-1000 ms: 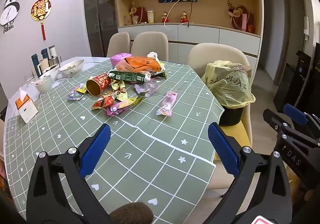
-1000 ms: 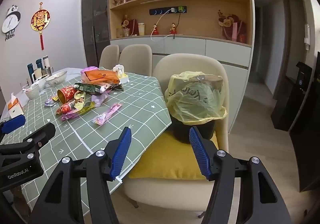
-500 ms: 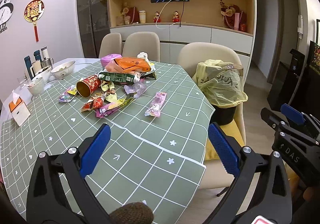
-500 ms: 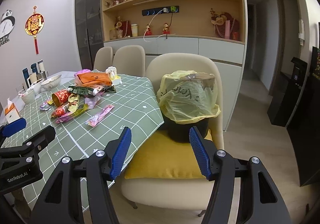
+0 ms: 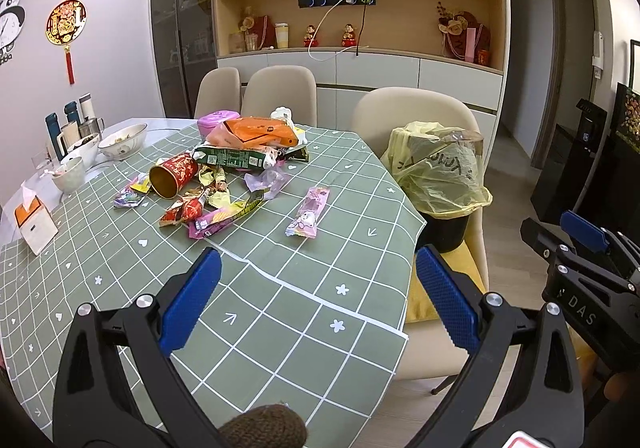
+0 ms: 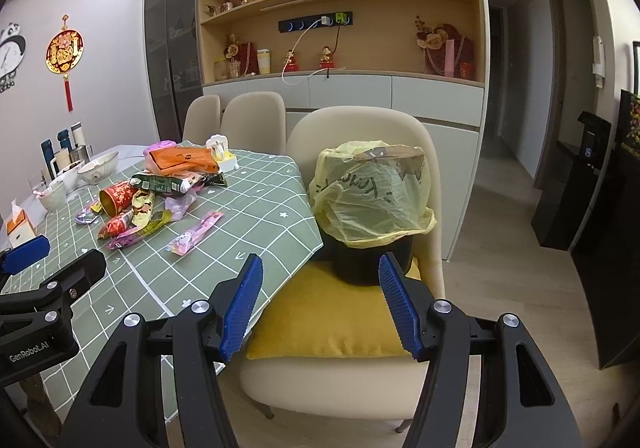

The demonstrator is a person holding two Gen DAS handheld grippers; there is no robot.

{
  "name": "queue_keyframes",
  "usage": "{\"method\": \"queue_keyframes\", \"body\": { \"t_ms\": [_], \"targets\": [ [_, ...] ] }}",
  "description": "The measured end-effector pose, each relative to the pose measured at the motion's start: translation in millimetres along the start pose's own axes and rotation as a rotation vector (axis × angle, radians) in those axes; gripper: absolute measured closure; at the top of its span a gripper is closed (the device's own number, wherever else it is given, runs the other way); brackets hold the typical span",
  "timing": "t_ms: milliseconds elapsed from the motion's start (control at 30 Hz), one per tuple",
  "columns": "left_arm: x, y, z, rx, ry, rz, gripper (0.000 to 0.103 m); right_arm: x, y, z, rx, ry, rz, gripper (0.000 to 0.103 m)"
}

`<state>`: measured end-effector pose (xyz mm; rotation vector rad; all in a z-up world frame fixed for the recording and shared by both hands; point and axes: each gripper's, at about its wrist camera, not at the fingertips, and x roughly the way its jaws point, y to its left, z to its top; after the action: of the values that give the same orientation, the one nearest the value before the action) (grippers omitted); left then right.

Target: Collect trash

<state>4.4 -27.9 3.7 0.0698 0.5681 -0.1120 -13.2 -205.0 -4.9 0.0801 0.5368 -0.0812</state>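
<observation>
A pile of wrappers (image 5: 216,203) (image 6: 136,215) lies mid-table on the green checked cloth (image 5: 280,288), with a red paper cup (image 5: 173,175) on its side and an orange bag (image 5: 260,131) behind. A pink wrapper (image 5: 308,211) (image 6: 196,234) lies apart, nearer the table's right edge. A black bin with a yellow liner (image 5: 440,171) (image 6: 372,199) stands on a chair's yellow cushion (image 6: 332,316). My left gripper (image 5: 316,304) hovers open over the near table edge. My right gripper (image 6: 320,304) is open, short of the bin. Both hold nothing.
Bowls (image 5: 122,135), flasks (image 5: 72,119) and a tissue box (image 5: 36,224) sit at the table's left. Beige chairs (image 5: 280,91) stand behind the table. A shelf wall (image 5: 360,7) fills the back. Dark furniture (image 5: 580,167) lines the right, with wooden floor (image 6: 500,248) between.
Both views have drifted slightly, so the table and bin sit a little more to the left. Both grippers stay open. Nothing on the table has moved.
</observation>
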Motion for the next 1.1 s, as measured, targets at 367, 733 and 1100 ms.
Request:
{"method": "queue_keyframes", "body": {
  "t_ms": [367,733,1100],
  "targets": [
    [0.0,-1.1,1.6,-0.004,-0.004,-0.001,0.01,-1.1,-1.5,0.0,-0.002,0.0,-0.001,0.046],
    [-1.5,-1.3,1.6,-0.002,-0.01,-0.005,0.01,-3.0,-3.9,1.2,0.002,-0.005,-0.007,0.046],
    [-5.4,-0.8,1.4,-0.004,-0.016,-0.015,0.01,-7.1,-6.5,1.0,0.006,-0.012,-0.019,0.046]
  ]
}}
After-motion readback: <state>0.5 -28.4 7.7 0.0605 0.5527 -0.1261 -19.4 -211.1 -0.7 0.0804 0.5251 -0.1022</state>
